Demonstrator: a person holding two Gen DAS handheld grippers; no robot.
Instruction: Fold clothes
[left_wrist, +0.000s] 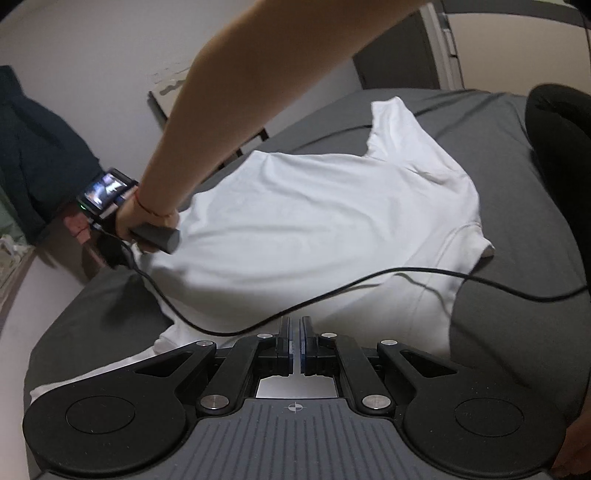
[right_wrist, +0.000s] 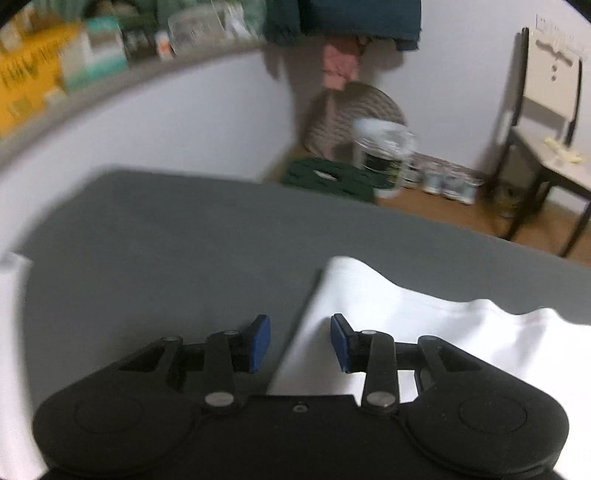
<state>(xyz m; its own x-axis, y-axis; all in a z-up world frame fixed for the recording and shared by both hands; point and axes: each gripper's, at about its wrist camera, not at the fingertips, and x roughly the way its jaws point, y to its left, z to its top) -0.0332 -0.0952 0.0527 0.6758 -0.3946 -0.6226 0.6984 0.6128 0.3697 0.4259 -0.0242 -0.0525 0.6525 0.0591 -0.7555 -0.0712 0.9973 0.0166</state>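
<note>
One white T-shirt (left_wrist: 314, 229) spread on the grey bed (left_wrist: 517, 314), two grippers over it.

The shirt lies flat and lengthwise across the bed in the left wrist view, its collar end with one sleeve (left_wrist: 399, 122) pointing to the far right and its hem toward the near left; the cloth is plain white, mostly smooth, with soft creases near the shoulder. The left gripper (left_wrist: 294, 328) sits above the shirt's near edge, fingers pressed almost together with only a sliver of gap, and whether cloth is pinched there I cannot tell. A black cable (left_wrist: 369, 284) trails over the fabric. The right gripper (right_wrist: 300, 341) (seen from its own camera) is spread wide and empty, one blue pad (right_wrist: 260, 341) over grey sheet, the other over a straight white edge. The person's hand (left_wrist: 147, 221) holds that tool at the shirt's far left side.
</note>
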